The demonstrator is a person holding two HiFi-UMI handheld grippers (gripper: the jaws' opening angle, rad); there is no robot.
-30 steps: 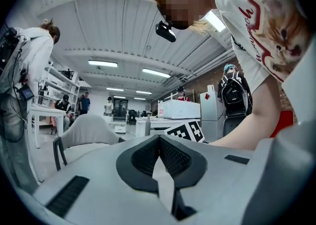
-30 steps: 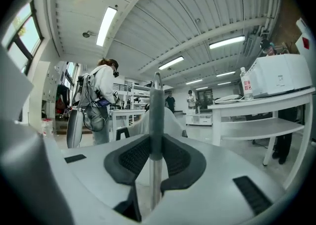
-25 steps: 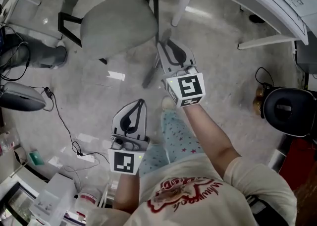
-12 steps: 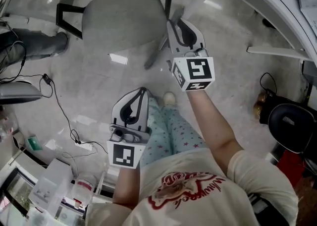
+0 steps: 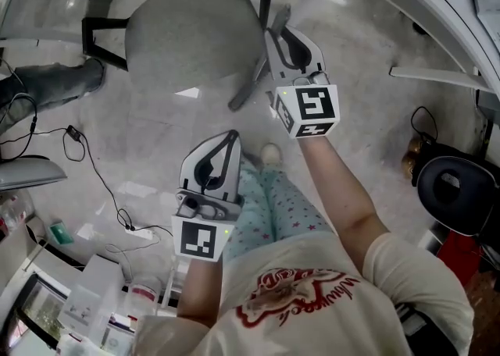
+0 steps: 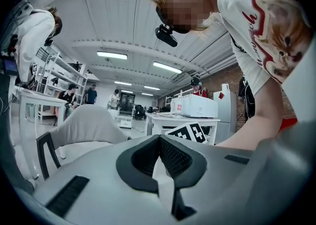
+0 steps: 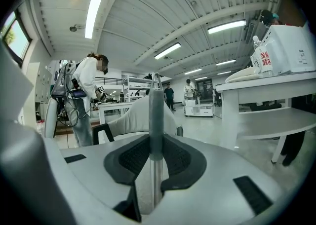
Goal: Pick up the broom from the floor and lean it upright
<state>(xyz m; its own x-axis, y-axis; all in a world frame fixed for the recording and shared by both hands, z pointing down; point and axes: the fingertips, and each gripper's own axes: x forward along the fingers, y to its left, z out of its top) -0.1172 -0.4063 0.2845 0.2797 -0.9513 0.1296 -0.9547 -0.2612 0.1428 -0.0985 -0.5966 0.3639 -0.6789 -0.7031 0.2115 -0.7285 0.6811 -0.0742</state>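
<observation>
Broom handle (image 7: 156, 105): slim grey pole, probably stiff, light and slippery; upright between the jaws of the right gripper (image 5: 285, 38), pinched on the shaft; left gripper (image 5: 230, 137) pressed together, empty.

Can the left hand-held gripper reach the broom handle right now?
Probably yes: nothing stands between the left hand-held gripper and the broom handle clamped in the right hand-held gripper, but the left's shut jaws must open first.
</observation>
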